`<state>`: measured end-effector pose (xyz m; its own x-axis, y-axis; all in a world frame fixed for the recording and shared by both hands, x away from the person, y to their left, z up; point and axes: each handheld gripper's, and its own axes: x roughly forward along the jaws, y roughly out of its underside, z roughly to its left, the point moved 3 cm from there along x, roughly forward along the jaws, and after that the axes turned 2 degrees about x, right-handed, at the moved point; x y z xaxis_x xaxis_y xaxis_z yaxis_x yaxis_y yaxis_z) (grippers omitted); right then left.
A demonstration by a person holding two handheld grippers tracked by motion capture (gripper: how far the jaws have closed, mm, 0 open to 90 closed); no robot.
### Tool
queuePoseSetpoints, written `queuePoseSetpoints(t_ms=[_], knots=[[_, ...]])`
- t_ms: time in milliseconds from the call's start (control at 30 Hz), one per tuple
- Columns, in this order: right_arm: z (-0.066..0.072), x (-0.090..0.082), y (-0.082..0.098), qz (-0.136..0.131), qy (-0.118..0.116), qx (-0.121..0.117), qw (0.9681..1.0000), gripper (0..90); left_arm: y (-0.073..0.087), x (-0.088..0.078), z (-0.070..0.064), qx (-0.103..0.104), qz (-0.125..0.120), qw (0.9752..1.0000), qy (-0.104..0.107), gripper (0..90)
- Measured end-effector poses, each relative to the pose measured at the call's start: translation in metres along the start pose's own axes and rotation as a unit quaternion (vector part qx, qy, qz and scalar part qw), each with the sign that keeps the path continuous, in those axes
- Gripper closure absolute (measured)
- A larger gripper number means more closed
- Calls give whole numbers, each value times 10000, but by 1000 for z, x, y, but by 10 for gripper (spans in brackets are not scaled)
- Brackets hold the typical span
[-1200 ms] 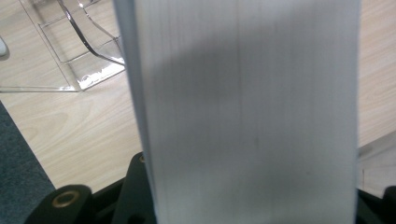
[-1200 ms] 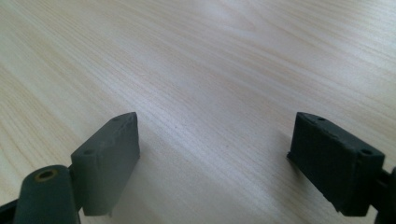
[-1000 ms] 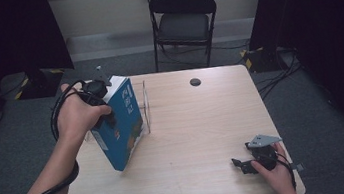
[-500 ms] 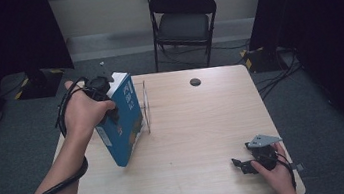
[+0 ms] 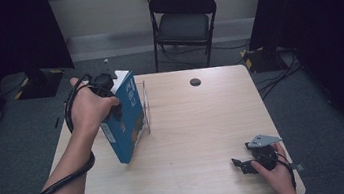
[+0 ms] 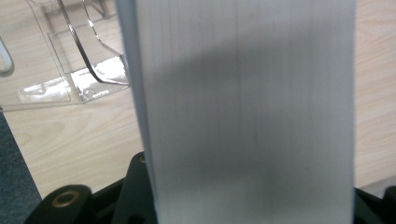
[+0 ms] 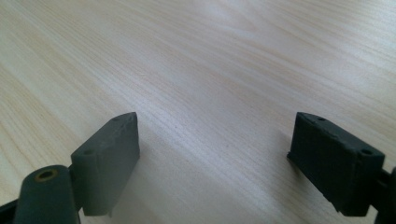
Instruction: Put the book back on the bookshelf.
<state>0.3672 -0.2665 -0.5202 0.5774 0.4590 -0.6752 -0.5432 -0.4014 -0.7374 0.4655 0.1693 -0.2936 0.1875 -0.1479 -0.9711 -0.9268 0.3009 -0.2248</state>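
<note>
A blue book stands tilted on the wooden table, its top leaning toward a clear plastic stand just to its right. My left gripper is shut on the book's upper edge. In the left gripper view the book's white page edge rises between the jaws, and the clear stand lies on the table beyond. My right gripper rests near the front right corner of the table, open. In the right gripper view only bare wood lies between its jaws.
A black folding chair stands behind the table. A small dark round cap sits in the tabletop near the far edge. Cables lie on the grey floor at the back right.
My left gripper has carried the book's top away from me and to the right, bringing the book more upright against the clear stand. The right gripper has stayed put.
</note>
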Motion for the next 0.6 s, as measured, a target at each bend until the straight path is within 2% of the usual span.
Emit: queuePoseSetpoints(t_ms=[433, 600], knots=[[0, 0, 0, 1, 0, 1, 10000, 149, -15, 8, -3, -85, -57, 9999, -35, 620], [0, 0, 0, 0, 0, 0, 10000, 149, -21, 9, -5, -104, -119, 9999, 18, 619]])
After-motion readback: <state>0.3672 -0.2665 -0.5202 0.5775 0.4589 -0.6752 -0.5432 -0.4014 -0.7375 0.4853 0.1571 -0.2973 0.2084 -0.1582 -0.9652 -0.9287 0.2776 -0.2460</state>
